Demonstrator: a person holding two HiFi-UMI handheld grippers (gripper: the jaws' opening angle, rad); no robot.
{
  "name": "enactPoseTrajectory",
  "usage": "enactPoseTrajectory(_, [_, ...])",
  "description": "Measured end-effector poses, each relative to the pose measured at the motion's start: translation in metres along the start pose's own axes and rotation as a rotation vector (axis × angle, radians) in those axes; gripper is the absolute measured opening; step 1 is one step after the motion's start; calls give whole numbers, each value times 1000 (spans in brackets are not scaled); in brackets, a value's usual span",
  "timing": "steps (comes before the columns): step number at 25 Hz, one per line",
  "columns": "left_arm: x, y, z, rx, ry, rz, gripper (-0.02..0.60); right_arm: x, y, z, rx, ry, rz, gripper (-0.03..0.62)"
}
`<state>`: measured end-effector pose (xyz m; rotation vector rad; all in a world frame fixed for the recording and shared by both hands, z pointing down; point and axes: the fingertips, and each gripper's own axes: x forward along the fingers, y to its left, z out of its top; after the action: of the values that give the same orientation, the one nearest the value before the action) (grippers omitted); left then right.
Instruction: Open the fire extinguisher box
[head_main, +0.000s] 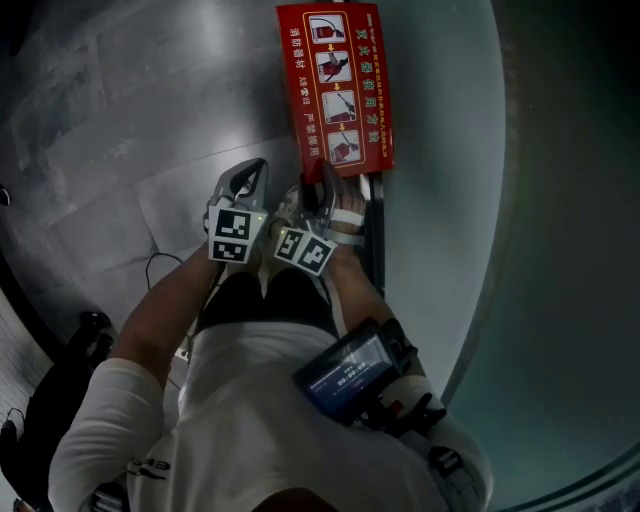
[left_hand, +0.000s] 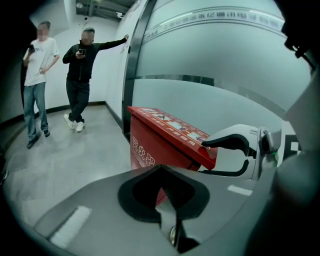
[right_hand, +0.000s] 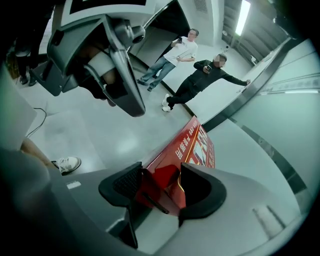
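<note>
The red fire extinguisher box (head_main: 335, 90) stands on the floor against a curved wall, its lid printed with picture instructions. My right gripper (head_main: 322, 185) is at the box's near end. In the right gripper view its jaws (right_hand: 160, 187) sit on either side of the lid's red front lip (right_hand: 165, 180), and both black pads touch it. The left gripper view shows that gripper (left_hand: 207, 157) from the side, one finger over the lid corner and one under it. My left gripper (head_main: 250, 175) hangs just left of the box, its pads (left_hand: 162, 192) together with nothing between them.
Two people (left_hand: 37, 75) (left_hand: 80, 75) stand on the grey tiled floor beyond the box, one leaning on the wall. The curved frosted glass wall (head_main: 440, 200) runs right behind the box. A thin cable (head_main: 160, 262) lies on the floor to my left.
</note>
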<state>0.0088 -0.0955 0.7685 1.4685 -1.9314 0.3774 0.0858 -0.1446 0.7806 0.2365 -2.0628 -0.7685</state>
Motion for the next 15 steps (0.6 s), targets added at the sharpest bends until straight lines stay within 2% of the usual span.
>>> enactPoseTrajectory(9, [-17, 0, 31, 46, -62, -32, 3, -33, -21, 17, 67, -15, -59, 223])
enactPoseTrajectory(15, [-32, 4, 56, 81, -107, -62, 3, -56, -38, 29, 106, -6, -131, 157])
